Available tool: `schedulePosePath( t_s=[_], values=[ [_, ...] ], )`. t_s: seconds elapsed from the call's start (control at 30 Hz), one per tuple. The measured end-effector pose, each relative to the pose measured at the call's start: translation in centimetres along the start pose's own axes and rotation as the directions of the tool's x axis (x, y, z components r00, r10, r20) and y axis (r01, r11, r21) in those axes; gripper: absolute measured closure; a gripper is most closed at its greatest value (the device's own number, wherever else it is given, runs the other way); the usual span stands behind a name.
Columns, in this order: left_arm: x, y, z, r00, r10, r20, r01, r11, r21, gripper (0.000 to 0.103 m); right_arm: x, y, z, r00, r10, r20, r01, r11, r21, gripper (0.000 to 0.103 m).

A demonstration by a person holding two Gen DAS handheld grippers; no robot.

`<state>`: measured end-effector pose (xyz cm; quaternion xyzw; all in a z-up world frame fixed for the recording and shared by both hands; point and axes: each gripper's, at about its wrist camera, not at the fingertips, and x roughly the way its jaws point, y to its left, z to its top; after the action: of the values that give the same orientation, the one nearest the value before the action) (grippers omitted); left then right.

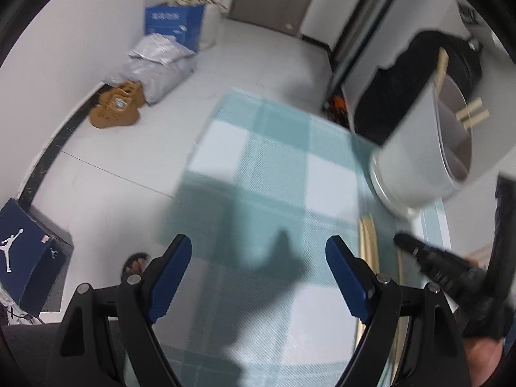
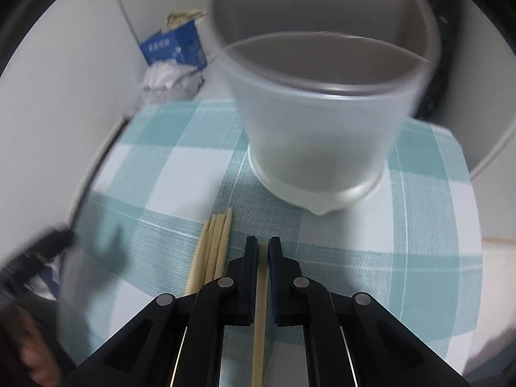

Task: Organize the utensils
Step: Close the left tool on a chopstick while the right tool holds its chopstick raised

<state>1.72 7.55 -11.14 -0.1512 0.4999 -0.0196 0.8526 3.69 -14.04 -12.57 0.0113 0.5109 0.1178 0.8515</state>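
Pinched between our right gripper point(image 2: 263, 246) jaws, one wooden chopstick point(image 2: 260, 309) is running back along the tool's midline, its tip showing just between the blue pads; we are gripping it narrowly. Just left of it, several more loose chopsticks point(image 2: 213, 251) are lying bunched on the checked tablecloth point(image 2: 180, 174). Ahead and near, the white utensil holder point(image 2: 322, 113) is standing upright on the cloth, its inside split by a divider, and pale stick ends are poking up from the far compartment at the top edge of the view.

We are judging the step in hand as lifting this chopstick toward the holder. To do it well, we are wanting to raise it clear of the bundle beside it, tip the stick towards upright, bring it over the rim and into the compartment already holding sticks, and loosen only once its lower end is inside. The grip looks thin, so a swing could let the stick pivot.

Our right tool is pointing steeply down at the cloth. Our left gripper point(image 1: 258, 264) is also angling down over bare cloth, its pads standing wide with nothing between them, well apart from the holder seen to its right.
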Motion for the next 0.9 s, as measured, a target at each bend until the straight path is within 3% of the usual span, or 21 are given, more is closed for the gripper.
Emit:
schedulePosePath(
  t_s=[0.13,0.37,0.7,0.9],
  values=[
    [0.5,-2.0,-1.3,0.997,-0.038,-0.071,0.042,0.997,0.064,0.021,-2.2,-3.3,-0.7,0.994,0.100,0.046,-0.105,0.986,0.130,0.097],
    [1.0,-5.0,-3.6,0.992,0.009,-0.125,0.013,0.985,0.173,0.021,-5.1,-9.4,-2.6,0.947,0.261,0.189,-0.312,0.890,0.333,0.097],
    [1.1,-6.2,-4.7,0.985,0.125,-0.117,-0.088,0.955,0.285,0.021,-6.6,-14.2,-5.0,0.917,0.275,0.290,-0.385,0.803,0.456,0.097],
    [1.5,-6.7,-4.4,0.980,0.150,-0.132,-0.104,0.947,0.305,0.021,-7.5,-15.2,-5.0,0.909,0.245,0.338,-0.387,0.796,0.466,0.097]
  ],
)
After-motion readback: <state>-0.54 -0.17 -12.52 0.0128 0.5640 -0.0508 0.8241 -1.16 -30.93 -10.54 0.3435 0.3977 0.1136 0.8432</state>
